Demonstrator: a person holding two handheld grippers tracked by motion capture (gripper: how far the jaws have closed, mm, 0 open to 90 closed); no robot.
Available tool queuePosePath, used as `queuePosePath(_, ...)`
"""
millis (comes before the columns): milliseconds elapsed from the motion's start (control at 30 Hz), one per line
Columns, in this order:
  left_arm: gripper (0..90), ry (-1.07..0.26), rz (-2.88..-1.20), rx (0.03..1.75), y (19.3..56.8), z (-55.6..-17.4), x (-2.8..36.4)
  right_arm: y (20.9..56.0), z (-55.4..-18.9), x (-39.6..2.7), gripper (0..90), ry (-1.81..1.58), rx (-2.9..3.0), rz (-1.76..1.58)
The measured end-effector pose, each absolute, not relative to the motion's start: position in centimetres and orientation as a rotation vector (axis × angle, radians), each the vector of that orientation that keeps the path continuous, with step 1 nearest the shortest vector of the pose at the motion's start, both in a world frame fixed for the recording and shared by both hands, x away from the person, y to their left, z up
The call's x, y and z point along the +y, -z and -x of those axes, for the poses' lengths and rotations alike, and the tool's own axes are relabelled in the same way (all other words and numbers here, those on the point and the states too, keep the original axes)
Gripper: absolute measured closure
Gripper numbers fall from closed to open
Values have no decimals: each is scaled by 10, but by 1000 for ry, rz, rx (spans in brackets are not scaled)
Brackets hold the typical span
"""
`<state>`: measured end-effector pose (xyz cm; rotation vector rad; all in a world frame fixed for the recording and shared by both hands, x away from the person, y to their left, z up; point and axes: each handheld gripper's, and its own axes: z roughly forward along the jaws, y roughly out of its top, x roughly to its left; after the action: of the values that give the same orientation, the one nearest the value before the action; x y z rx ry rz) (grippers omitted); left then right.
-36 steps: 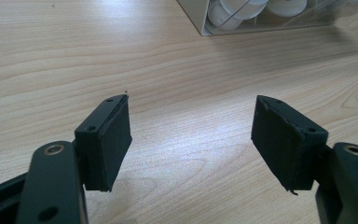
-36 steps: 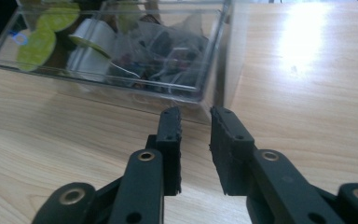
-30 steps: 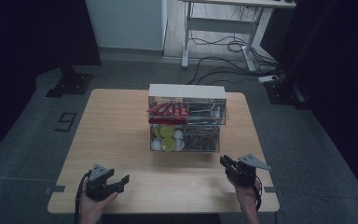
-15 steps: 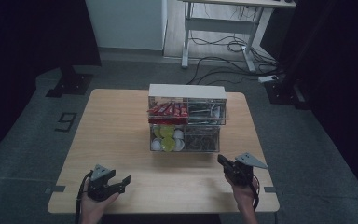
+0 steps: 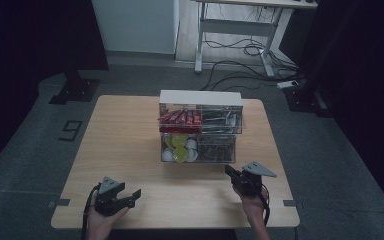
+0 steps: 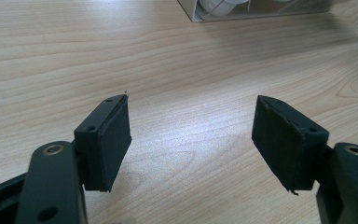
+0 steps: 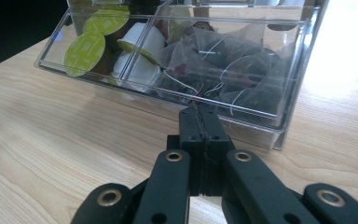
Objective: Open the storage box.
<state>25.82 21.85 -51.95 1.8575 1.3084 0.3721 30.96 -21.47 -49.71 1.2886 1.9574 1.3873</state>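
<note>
A clear two-tier organizer [image 5: 200, 131] stands at the table's middle, with red packets in its upper tier. Green-lidded pods [image 7: 86, 51] and tea bags [image 7: 223, 60] lie in the lower drawer. My right gripper [image 5: 229, 171] is near the table's front right. In the right gripper view it [image 7: 198, 111] is shut, pads pressed together with nothing between them, and its tips are close to the drawer's front wall. My left gripper [image 5: 136, 196] rests at the front left. In the left gripper view it [image 6: 191, 116] is open over bare wood.
The wooden table [image 5: 125, 140] has bare room left of the organizer and along the front edge. A white desk frame [image 5: 240, 30] and cables lie on the floor beyond the table. The organizer's corner [image 6: 242, 9] lies far ahead of the left jaws.
The right gripper has edged slightly left toward the organizer's front. The left gripper has stayed where it was.
</note>
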Motion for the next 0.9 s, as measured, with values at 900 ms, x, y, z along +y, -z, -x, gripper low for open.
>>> queuePosePath(900,279,-344,-1860,1323,522,-260,222,516,-334,-195,888,-1349,2034,-1302)
